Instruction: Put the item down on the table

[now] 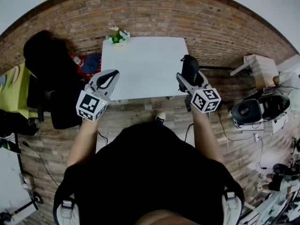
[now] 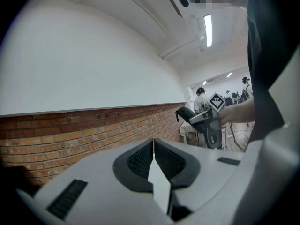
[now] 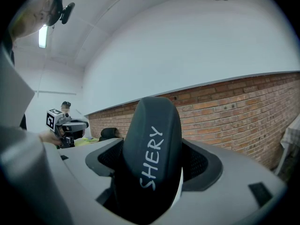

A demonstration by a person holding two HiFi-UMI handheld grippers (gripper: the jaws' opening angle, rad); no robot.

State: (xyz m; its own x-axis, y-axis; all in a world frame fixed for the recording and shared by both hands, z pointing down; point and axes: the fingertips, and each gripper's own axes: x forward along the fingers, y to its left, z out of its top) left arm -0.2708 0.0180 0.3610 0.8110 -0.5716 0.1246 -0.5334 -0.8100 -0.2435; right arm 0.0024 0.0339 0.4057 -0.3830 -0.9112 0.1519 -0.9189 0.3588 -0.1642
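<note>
In the right gripper view, a black oblong case (image 3: 152, 158) with "SHERY" in white letters stands between the jaws of my right gripper (image 3: 154, 172), which is shut on it. The head view shows that gripper (image 1: 188, 68) holding the case (image 1: 190, 67) over the right edge of the white table (image 1: 145, 67). My left gripper (image 1: 111, 76) hangs by the table's left edge. Its jaws (image 2: 153, 146) are shut with nothing between them. The left gripper view also catches the right gripper (image 2: 206, 122) and the case (image 2: 185, 112).
A small pot of flowers (image 1: 118, 36) stands at the table's far left corner. A black chair (image 1: 47, 60) and red and blue things (image 1: 86, 62) lie left of the table. On the right are a wooden stool (image 1: 260, 69) and a black-and-white device (image 1: 258, 109).
</note>
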